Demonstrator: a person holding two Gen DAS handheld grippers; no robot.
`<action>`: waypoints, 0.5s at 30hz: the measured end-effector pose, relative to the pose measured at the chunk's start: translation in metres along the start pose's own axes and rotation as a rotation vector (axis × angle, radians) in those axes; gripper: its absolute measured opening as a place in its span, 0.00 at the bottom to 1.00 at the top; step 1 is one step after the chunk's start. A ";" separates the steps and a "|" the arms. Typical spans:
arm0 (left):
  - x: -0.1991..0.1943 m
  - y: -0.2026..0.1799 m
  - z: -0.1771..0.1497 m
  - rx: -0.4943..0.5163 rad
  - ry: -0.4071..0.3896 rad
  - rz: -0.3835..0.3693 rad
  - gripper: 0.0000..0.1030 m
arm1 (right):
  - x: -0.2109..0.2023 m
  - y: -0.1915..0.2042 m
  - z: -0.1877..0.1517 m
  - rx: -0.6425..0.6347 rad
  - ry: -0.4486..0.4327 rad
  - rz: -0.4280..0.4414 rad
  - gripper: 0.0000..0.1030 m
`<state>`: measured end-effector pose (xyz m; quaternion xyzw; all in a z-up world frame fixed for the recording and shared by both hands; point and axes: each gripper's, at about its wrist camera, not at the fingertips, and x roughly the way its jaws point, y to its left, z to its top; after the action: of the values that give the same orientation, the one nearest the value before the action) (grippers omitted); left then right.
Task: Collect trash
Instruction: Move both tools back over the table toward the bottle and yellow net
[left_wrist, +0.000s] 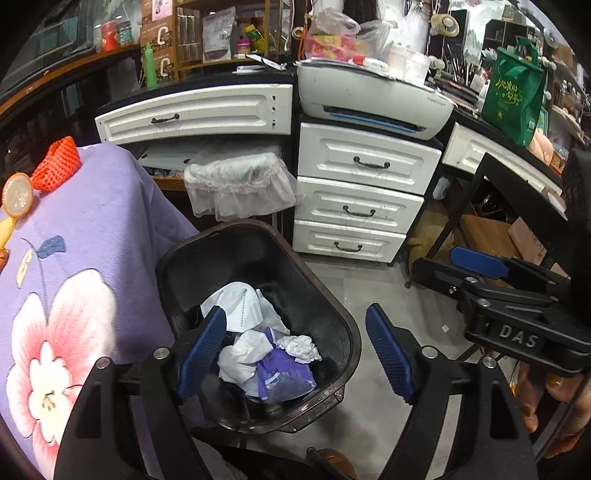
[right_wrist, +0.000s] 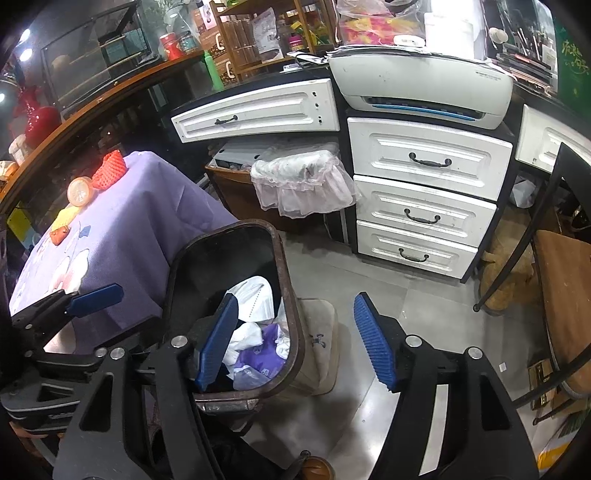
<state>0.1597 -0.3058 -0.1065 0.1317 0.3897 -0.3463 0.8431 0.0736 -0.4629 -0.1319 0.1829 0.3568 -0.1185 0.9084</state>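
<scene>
A dark bin (left_wrist: 332, 325) stands on the floor beside a table with a purple cloth (left_wrist: 92, 229). It holds a white mask (left_wrist: 236, 302), crumpled white paper (left_wrist: 299, 347) and a purple wrapper (left_wrist: 284, 376). My left gripper (left_wrist: 295, 354) is open and empty above the bin. My right gripper (right_wrist: 295, 343) is open and empty over the bin's (right_wrist: 291, 295) right rim. On the cloth lie a red net sleeve (left_wrist: 55, 166), a round lid (left_wrist: 16, 194) and yellow scraps (right_wrist: 62, 218). The right gripper also shows in the left wrist view (left_wrist: 480, 266).
White drawers (left_wrist: 354, 206) and a printer (left_wrist: 373, 96) stand behind the bin. A lined basket (left_wrist: 236, 181) sits under the desk. A black chair frame (left_wrist: 461, 206) and a wooden seat (right_wrist: 561, 280) are at the right. A mat (right_wrist: 321, 343) lies on the grey floor.
</scene>
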 end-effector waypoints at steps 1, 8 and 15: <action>-0.002 0.001 0.001 -0.003 -0.005 -0.001 0.76 | -0.001 0.002 0.001 -0.002 -0.002 0.004 0.64; -0.030 0.017 0.006 -0.014 -0.053 0.028 0.82 | -0.007 0.026 0.016 -0.018 -0.012 0.080 0.64; -0.058 0.060 0.006 -0.044 -0.084 0.113 0.88 | -0.009 0.082 0.038 -0.122 -0.028 0.204 0.69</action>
<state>0.1774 -0.2367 -0.0619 0.1203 0.3533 -0.2949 0.8796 0.1186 -0.4036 -0.0799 0.1606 0.3301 -0.0062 0.9302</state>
